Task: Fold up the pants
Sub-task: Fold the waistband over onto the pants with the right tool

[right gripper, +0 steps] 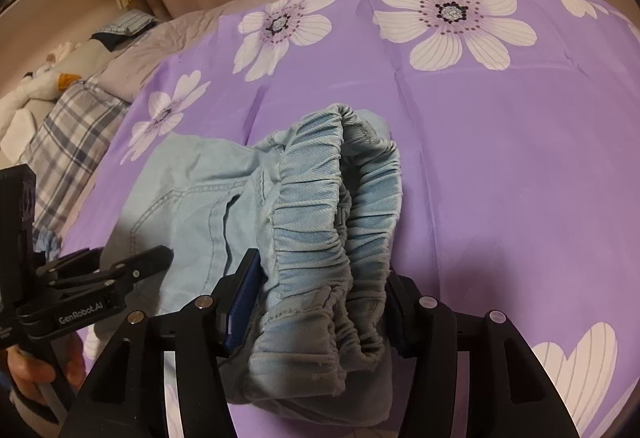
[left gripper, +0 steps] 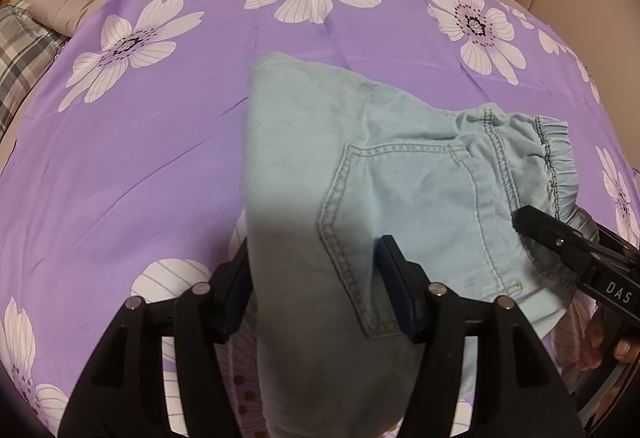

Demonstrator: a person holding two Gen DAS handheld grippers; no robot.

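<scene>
Left tongs point(left gripper: 316, 278): spread wide, straddling the folded side of the pants point(left gripper: 360, 178); cloth lies between the two black arms, yet no pad presses it.
Left tongs seen from the right camera point(right gripper: 164, 253): low at the left edge, tips over the denim near the back pocket, a hand point(right gripper: 36, 370) gripping the handle below.
Pants: light blue denim, folded, lying on the bed near its middle, back pocket point(left gripper: 400, 206) facing up, elastic waistband point(right gripper: 320, 206) bunched toward the right.
Right tongs point(right gripper: 320, 298): arms parted at about half width with the gathered waistband between them; whether the pads still pinch the cloth is hard to judge at this angle, though it looks loose.
Right tongs seen from the left camera point(left gripper: 524, 222): black tip resting at the waistband edge, fingers point(left gripper: 624, 348) under the handle.
Bed cover point(left gripper: 140, 166): purple with large white flowers, smooth under the pants.
Plaid pillow point(right gripper: 76, 134): far left, well apart from the pants.
</scene>
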